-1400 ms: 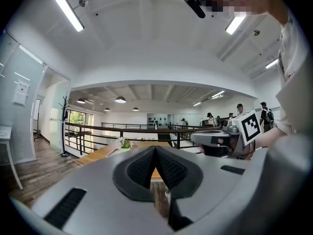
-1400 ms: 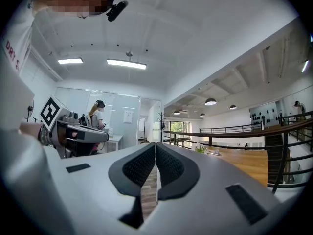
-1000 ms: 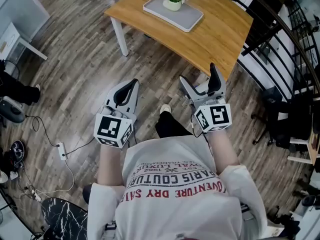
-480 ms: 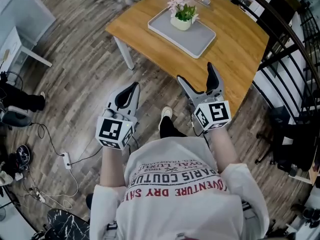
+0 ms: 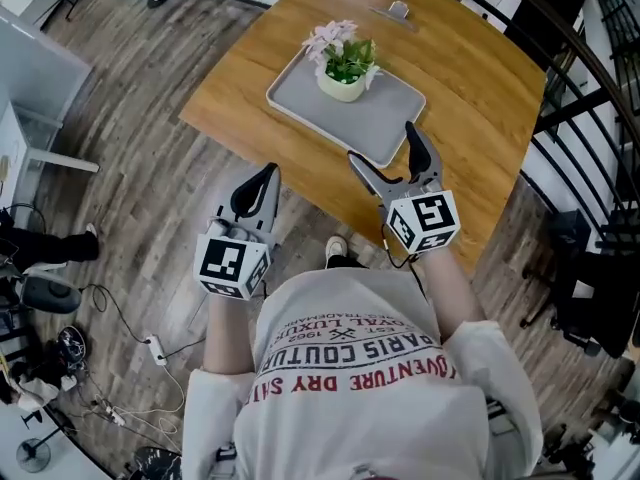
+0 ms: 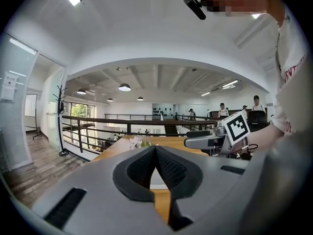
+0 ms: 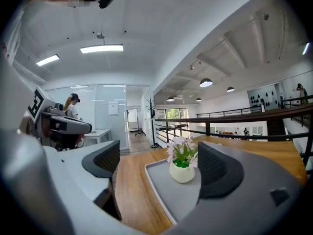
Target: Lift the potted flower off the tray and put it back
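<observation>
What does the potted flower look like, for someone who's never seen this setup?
Find the wooden table; a flat grey tray lies on it. The potted flower stands upright toward one end of that tray: a small round cream pot with green leaves and pale pink blooms. It is the only thing on the tray and the only plant on the table.

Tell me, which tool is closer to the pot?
Right. The right tool is at the tray's near edge, open and aimed at the pot. The left tool hangs farther back, near the table's edge, shut.
</observation>
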The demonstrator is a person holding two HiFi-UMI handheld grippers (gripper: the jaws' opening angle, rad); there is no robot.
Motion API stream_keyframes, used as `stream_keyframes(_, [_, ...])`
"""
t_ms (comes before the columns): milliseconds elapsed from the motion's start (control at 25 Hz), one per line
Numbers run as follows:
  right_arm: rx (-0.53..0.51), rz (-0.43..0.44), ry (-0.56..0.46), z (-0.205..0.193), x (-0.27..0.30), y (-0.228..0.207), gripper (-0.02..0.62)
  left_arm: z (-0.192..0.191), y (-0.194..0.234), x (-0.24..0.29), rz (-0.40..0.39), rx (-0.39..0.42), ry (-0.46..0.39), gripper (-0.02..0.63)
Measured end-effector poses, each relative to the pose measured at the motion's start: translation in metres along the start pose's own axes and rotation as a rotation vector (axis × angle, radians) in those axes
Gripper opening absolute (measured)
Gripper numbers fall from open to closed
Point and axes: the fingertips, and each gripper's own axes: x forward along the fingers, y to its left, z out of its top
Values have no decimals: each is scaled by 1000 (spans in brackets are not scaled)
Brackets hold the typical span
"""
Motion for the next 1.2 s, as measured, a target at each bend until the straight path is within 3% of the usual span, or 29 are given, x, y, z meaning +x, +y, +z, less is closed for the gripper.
stream_keyframes(400, [7,-15,138,-38,58,-47,476,-8,30,96,-151,2,55,12])
stream_keyframes(560, [-2,-36,209,-53,82,-56,476,-5,43,141,-287,10,58,12])
stream_keyframes(800, [45,-119,178,-64,116,-74,476,-3,66,200,-486,51,50,12])
stream_keyframes(1200, [-1,-76,351,-132,171,-99,477,-32,82,258,-667,27,22,12])
